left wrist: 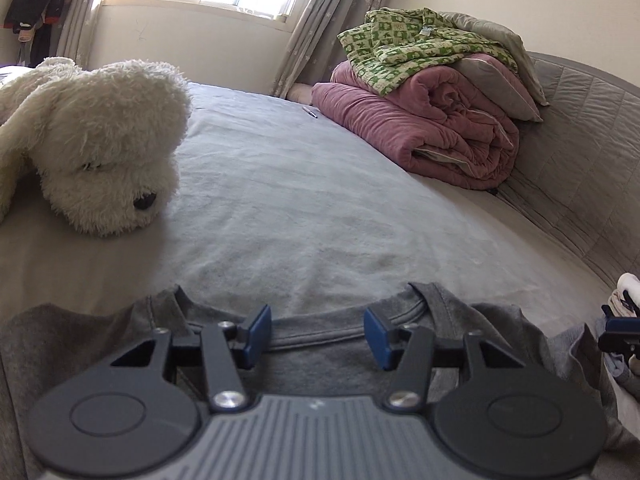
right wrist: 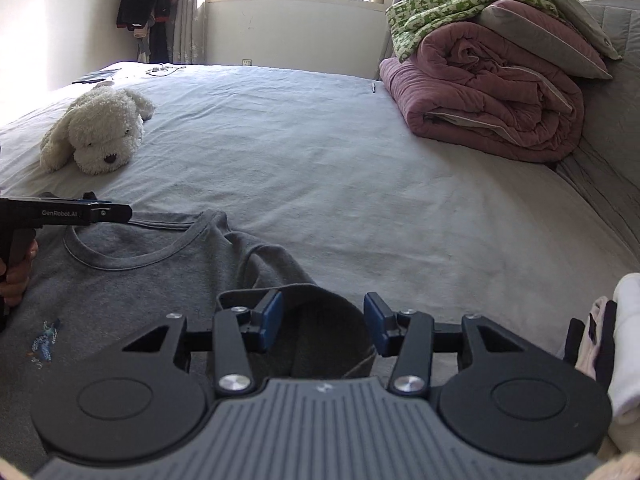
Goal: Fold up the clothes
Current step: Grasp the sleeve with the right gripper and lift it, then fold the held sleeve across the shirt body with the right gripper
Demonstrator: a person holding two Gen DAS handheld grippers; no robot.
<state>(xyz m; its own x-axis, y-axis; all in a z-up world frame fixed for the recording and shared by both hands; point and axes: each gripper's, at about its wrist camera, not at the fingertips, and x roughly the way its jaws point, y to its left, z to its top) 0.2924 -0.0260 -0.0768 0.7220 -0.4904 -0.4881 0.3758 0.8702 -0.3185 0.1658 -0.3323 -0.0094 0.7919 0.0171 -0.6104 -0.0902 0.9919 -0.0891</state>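
The left hand-held gripper [left wrist: 317,330] hung over the neckline of the grey T-shirt [right wrist: 132,280], its blue pads apart and nothing pinched between them. The right hand-held gripper [right wrist: 323,322] stood with its jaws likewise parted above the shirt's right sleeve [right wrist: 324,320], the cloth lying under the gap but not clamped by either pad. The T-shirt lay flat, front up, at the near edge of the bed [right wrist: 340,168], collar toward the far side, a small coloured emblem [right wrist: 44,344] on its chest. In the right wrist view a hand [right wrist: 18,272] gripped the left tool's handle at the frame's left edge. A white plush dog [left wrist: 92,140] lay on the bed beyond the shirt to the left. A folded pink quilt [left wrist: 432,128] sat well apart at the far right, with a green patterned garment [left wrist: 412,44] and pillows on top.
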